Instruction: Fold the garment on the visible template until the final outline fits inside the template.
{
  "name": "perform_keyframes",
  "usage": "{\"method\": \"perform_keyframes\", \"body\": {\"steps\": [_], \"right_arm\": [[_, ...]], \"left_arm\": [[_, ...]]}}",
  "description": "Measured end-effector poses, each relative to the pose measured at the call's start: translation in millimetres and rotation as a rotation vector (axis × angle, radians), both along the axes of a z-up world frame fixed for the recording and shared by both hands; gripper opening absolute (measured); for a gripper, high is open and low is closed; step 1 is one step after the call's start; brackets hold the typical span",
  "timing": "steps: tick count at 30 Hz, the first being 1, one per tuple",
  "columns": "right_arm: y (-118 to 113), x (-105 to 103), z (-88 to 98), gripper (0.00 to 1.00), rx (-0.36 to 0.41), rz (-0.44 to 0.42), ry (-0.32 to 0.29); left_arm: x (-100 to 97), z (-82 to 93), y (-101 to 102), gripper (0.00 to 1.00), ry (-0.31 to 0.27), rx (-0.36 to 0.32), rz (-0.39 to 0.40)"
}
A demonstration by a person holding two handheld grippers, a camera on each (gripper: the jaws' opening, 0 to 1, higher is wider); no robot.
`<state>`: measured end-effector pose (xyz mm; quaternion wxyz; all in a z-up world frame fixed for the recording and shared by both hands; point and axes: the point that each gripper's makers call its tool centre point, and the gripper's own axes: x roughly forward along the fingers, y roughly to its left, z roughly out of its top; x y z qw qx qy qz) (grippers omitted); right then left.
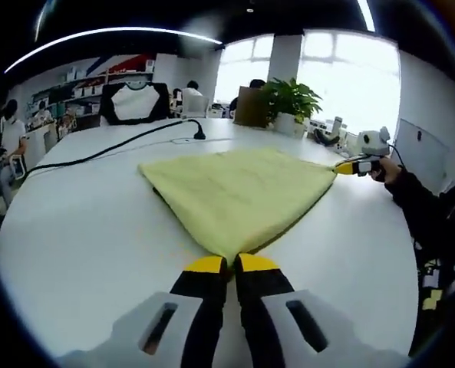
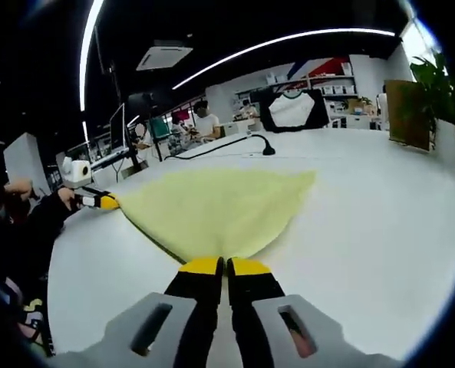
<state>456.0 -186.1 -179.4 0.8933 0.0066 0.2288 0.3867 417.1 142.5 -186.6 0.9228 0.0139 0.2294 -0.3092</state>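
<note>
Garment [image 1: 239,195] corners pinched by both grippers; no writing legible

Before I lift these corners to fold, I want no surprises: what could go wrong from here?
Each claw pinches only a corner tip of the yellow garment: left claw, right claw. A tug could slip a corner free. The lower layer peeks out along the edge, so the layers may shift apart and the fold go uneven. The black cable lies near the far edge; a wide swing might snag it.

Table: we see a white top [image 1: 81,230].
Windows: bright panes [image 1: 350,77].
Plant: beside them [image 1: 288,100].
Ceiling: light strips [image 2: 288,42].
</note>
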Motion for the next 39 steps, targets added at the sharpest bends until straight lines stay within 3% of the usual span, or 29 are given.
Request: {"method": "perform_keyframes", "body": {"steps": [4, 7, 12, 14, 17, 20, 22, 26, 28, 32, 35, 38, 39], "right_arm": [[-3.5, 1.4, -3.1, 0.0, -0.044, -0.01, 0.004], [-6.9, 2.4, -2.8, 0.0, -0.105, -0.019, -0.031], [-9.1, 0.6, -6.3, 0.0, -0.104, -0.025, -0.016], [-8.5, -1.7, -3.0, 0.0, -0.033, -0.054, 0.015], [-7.7, -3.6, -8.0, 0.0, -0.083, -0.036, -0.015], [-4.3, -8.2, -3.5, 0.0, -0.061, -0.022, -0.029], [-2.8, -10.2, -1.3, 0.0, -0.043, -0.02, -0.051], [-6.0, -7.6, -4.9, 0.05, -0.026, -0.027, -0.025], [-8.9, -5.8, -1.8, 0.09, -0.018, -0.05, -0.024], [-11.4, -0.4, 1.7, 0.1, -0.01, -0.075, -0.035], [-6.2, -1.0, -1.8, 0.0, 0.031, -0.058, 0.019], [-16.1, 1.4, -5.6, 0.0, -0.041, -0.079, 0.006], [-14.3, 1.0, -4.6, 0.0, -0.032, -0.071, 0.006]], "left_arm": [[-0.7, 0.4, 3.5, 0.04, -0.001, 0.017, -0.023], [-1.5, 3.8, 3.3, 0.03, -0.018, 0.047, -0.042], [1.5, 10.1, 10.1, 0.03, -0.041, 0.033, -0.024], [4.6, 13.8, 14.1, 0.03, -0.058, 0.004, 0.039], [-0.9, 11.9, 8.0, 0.04, -0.073, 0.031, 0.004], [-9.1, 5.4, 3.3, 0.05, -0.009, -0.018, -0.008], [-8.5, 6.7, 7.1, 0.08, 0.006, -0.054, 0.031], [-8.1, 27.3, 4.6, 0.11, -0.01, -0.24, 0.043], [-8.2, 27.8, 4.9, 0.15, 0.037, -0.328, 0.071], [-0.8, 15.4, 7.4, 0.12, 0.069, -0.319, 0.108], [-0.8, 22.5, 0.8, 0.04, 0.07, -0.408, 0.102], [1.0, 13.8, 10.6, 0.03, 0.055, -0.316, 0.147], [0.3, 12.2, 11.1, 0.02, 0.06, -0.306, 0.142]]}}
